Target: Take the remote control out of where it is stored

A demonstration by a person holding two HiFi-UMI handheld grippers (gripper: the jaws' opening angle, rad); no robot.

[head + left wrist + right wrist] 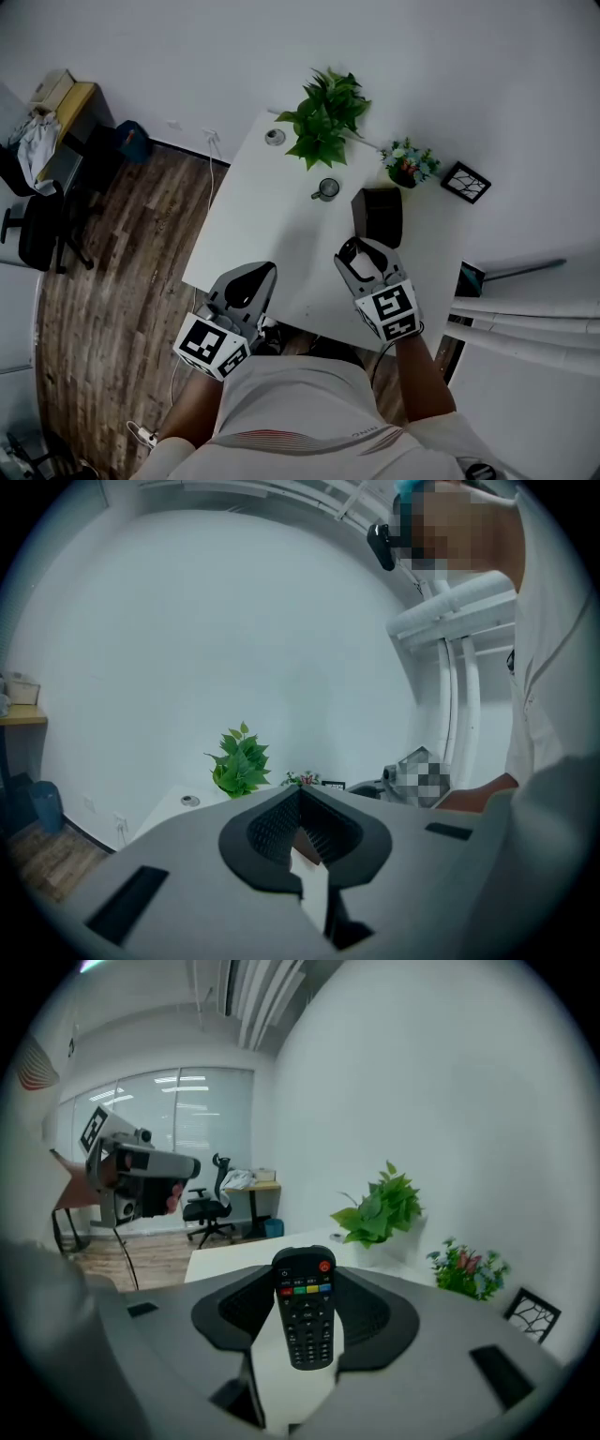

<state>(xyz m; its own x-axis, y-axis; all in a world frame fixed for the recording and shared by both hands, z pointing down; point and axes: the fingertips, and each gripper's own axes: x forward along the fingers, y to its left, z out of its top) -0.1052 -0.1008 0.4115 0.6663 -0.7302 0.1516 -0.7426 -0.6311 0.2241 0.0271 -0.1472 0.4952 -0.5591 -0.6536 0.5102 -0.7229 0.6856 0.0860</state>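
A black remote control (305, 1309) with coloured buttons stands upright between the dark pads of my right gripper (305, 1279), which is shut on it. In the head view the right gripper (360, 247) hovers over the white table (272, 225), just in front of an open black box (378, 216). My left gripper (265, 270) hangs over the table's near edge, left of the right one. Its jaws (300, 797) meet at the tips with nothing between them.
A leafy green plant (323, 117), a small flower pot (408, 164), a black picture frame (466, 182), a mug (326, 189) and a small round object (274, 137) stand on the table's far side. An office chair (42, 230) and wood floor lie to the left.
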